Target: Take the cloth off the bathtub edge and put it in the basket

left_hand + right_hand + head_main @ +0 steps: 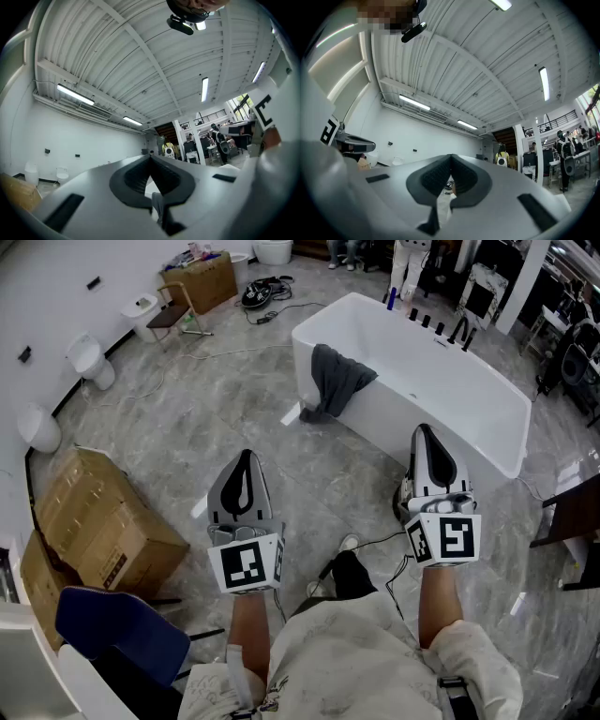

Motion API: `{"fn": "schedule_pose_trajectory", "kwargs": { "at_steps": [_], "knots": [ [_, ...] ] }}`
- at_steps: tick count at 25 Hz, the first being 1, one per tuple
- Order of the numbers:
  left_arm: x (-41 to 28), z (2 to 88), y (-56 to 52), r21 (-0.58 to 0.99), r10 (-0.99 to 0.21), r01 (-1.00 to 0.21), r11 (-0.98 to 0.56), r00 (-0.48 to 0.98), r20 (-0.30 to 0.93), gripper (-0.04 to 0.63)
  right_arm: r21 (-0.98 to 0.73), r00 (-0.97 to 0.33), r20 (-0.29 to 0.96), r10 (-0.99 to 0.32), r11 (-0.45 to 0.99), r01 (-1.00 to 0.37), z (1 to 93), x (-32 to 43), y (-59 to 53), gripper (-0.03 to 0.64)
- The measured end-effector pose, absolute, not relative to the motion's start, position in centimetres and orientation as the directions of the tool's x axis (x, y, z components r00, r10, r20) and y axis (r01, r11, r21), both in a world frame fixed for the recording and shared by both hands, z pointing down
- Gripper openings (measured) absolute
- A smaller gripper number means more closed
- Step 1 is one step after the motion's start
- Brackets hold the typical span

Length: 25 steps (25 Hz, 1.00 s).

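A grey marble floor (234, 399) runs across a workshop hall. On it stands a white freestanding bathtub (375, 413), set at an angle, with black taps (441, 326) along its far rim. To the left, by the wall, a large cardboard box (103, 521) sits beside a blue chair back (122, 620). A smaller open cardboard box (202, 279) stands farther off, and white toilets (91, 360) line the left wall.

A dark grey cloth (336, 381) is draped over the bathtub's near left rim. It hangs down the outer wall, with its lower end close to the floor.

In the foreground a person holds two tools out over the floor, well apart from the cloth. The left claw (247, 460) points toward the open floor short of the tub, its jaws pressed together on nothing. The right claw (424, 432) is raised in front of the tub's near wall, and its jaws are likewise pressed together and empty.
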<state>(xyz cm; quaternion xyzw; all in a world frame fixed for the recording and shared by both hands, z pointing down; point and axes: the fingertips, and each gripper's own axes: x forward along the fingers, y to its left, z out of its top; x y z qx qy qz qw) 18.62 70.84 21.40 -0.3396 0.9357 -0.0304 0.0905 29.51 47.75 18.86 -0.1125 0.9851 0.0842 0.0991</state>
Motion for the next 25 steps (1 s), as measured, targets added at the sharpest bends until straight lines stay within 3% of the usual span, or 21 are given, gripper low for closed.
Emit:
{"fn": "schedule_pose_trajectory", "kwargs": {
  "at_steps": [9, 25],
  "knots": [
    [18.1, 21.8, 71.4, -0.095, -0.622, -0.615, 0.783, -0.766, -0.162, 0.003, 0.136, -0.958, -0.202, -0.201, 0.963, -0.231, 19.8, 28.6, 47.6, -0.012],
    [11.3, 25.9, 64.7, -0.102, -0.66, -0.654, 0.75, -0.749, -0.052, 0.005, 0.008, -0.963, -0.131, -0.236, 0.971, -0.239, 25.0, 21.8, 40.9, -0.012]
  ]
}}
